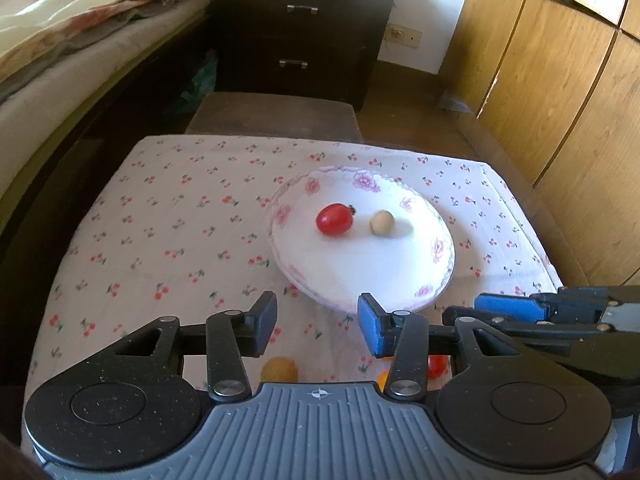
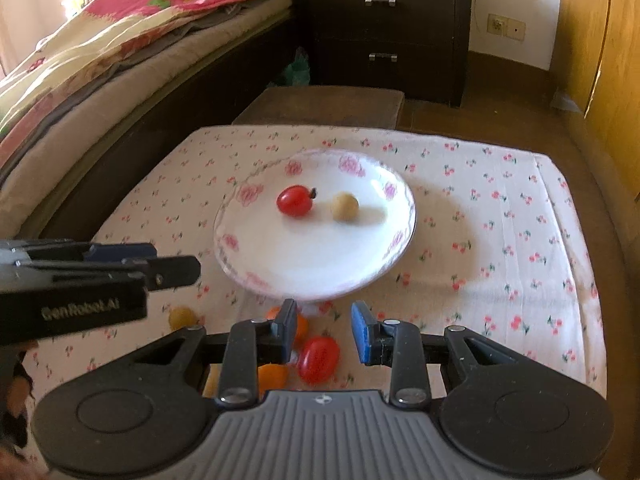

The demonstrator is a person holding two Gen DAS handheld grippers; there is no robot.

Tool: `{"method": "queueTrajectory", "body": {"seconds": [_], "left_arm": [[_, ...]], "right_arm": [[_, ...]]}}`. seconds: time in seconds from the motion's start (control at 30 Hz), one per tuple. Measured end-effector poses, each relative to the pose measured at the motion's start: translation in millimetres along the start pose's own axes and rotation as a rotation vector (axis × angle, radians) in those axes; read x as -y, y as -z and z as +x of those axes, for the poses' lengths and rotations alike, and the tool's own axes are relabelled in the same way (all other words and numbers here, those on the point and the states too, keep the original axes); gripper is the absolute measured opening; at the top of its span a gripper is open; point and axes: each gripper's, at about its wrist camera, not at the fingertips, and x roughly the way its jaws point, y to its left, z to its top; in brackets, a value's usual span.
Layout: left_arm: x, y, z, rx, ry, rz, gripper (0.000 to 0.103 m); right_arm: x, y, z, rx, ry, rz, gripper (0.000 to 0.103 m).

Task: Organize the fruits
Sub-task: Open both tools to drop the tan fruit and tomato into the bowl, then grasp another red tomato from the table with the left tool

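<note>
- The right gripper (image 2: 324,334) hangs low over the desk (image 2: 500,240) with its jaws wide and empty. A red tomato (image 2: 319,360) lies on the cloth just under and between them, a little toward the left jaw.
- An orange fruit (image 2: 298,326) sits half hidden behind that left jaw, with a second orange fruit (image 2: 273,375) below it — both close enough to be knocked.
- The left gripper (image 1: 317,326) is also wide open and holding nothing. A yellow fruit (image 1: 280,369) shows just beneath its left jaw.
- Ahead of both pairs of jaws is the plate (image 2: 240,248), already carrying a red tomato with a stem (image 2: 295,201) and a pale round fruit (image 2: 345,208), slightly apart.
- The step in hand appears to be picking up the loose red tomato. To do it well, shift the right jaws slightly left so the tomato is centred, lower until the pads bracket its widest part, then close gently — the skin is smooth and it may roll or squirt out.
- Keep the left jaw from pushing the orange fruits, and lift clear of the plate's near rim before setting it down.
</note>
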Motion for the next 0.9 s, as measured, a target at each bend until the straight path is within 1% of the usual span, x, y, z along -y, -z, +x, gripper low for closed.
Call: {"method": "queueTrajectory", "body": {"seconds": [0.27, 0.73, 0.9], "left_arm": [[-8, 20, -15, -0.017, -0.005, -0.009, 0.055], [-18, 55, -15, -0.115, -0.007, -0.021, 0.055], [-19, 62, -11, -0.142, -0.008, -0.017, 0.052]], "right_arm": [[-13, 18, -6, -0.023, -0.016, -0.02, 0.031], [-26, 31, -10, -0.054, -0.047, -0.026, 0.032], [-27, 34, -9, -0.066, -0.052, -0.026, 0.032]]}}
